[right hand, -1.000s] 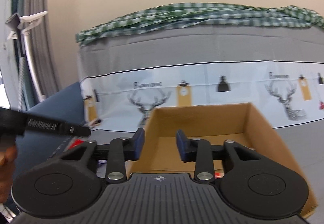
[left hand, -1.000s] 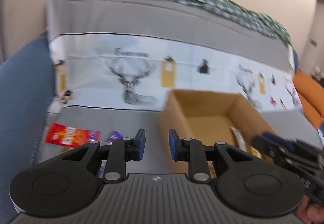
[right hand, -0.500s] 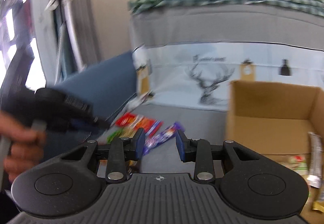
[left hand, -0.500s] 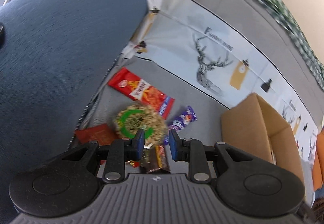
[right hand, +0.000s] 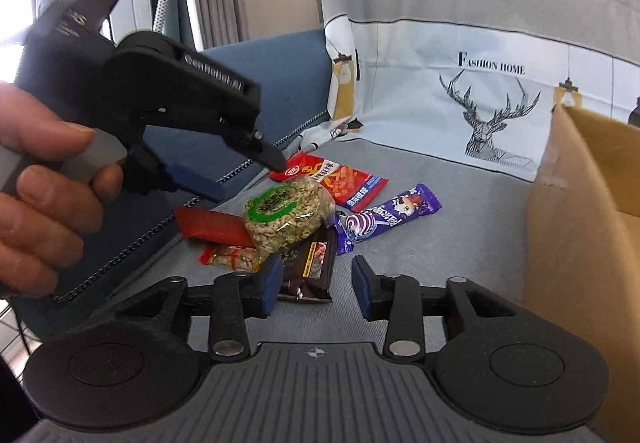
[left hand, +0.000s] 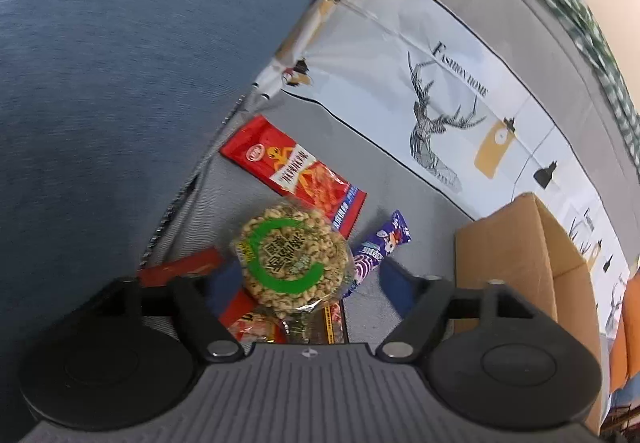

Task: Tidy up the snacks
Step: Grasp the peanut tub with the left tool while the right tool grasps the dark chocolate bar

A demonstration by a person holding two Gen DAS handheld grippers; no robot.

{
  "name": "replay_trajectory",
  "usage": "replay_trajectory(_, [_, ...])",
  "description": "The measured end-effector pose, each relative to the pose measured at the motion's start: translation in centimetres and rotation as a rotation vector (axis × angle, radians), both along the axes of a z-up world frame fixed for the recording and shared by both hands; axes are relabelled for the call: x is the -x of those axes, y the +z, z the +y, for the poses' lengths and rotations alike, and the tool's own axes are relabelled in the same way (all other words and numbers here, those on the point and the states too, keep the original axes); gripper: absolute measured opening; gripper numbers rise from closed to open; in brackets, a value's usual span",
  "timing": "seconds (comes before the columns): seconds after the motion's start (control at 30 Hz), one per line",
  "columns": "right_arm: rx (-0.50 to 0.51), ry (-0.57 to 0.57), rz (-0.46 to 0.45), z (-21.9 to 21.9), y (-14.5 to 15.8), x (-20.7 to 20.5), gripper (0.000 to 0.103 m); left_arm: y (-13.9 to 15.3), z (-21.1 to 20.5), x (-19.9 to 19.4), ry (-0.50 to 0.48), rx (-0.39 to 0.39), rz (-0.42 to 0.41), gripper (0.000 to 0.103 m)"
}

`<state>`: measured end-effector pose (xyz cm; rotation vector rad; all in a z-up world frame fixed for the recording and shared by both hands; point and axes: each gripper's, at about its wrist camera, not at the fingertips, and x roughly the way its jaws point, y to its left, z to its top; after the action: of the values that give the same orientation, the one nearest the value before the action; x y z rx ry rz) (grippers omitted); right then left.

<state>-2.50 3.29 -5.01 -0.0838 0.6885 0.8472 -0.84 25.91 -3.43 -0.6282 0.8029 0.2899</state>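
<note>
The round rice-puff cake (left hand: 291,258), in clear wrap with a green ring label whose dark characters I cannot read, lies on top of a small pile of snacks on the grey sofa seat (right hand: 448,203). It sits between the spread fingers of my left gripper (left hand: 310,279), whose jaws have just been opening and do not press on it. Under and around the cake: a long red packet (left hand: 294,173) with a white oval logo and white panel of script too small to read, a purple wrapper (left hand: 380,247) with a swirl and a cartoon face, a plain red packet (right hand: 214,225), a red-and-clear packet (right hand: 232,257), and a dark brown bar (right hand: 314,267). My right gripper (right hand: 314,283) hangs low in front of the pile, jaws partly apart and just opening, nothing between the pads; its left pad stands just beside the brown bar. My left hand (right hand: 44,195) grips the left tool's handle; raised lettering on that tool is blurred. Right of the pile stands an open cardboard box (right hand: 576,211). The sofa cover (right hand: 460,111) behind bears a stag drawing and the words "FASHION HOME".
</note>
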Motion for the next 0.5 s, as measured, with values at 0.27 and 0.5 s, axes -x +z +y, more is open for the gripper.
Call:
replay_trajectory(0.27, [0.026, 0.037, 0.042, 4.1, -2.8, -2.4, 0.064, -2.0, 1.0, -2.1, 0.01, 0.048, 0.067, 0.087])
replay_trajectory(0.5, [0.075, 0.062, 0.096, 6.0, -4.7, -3.5, 0.065, -3.4, 1.0, -4.1, -0.019, 0.04, 0.12, 0.096])
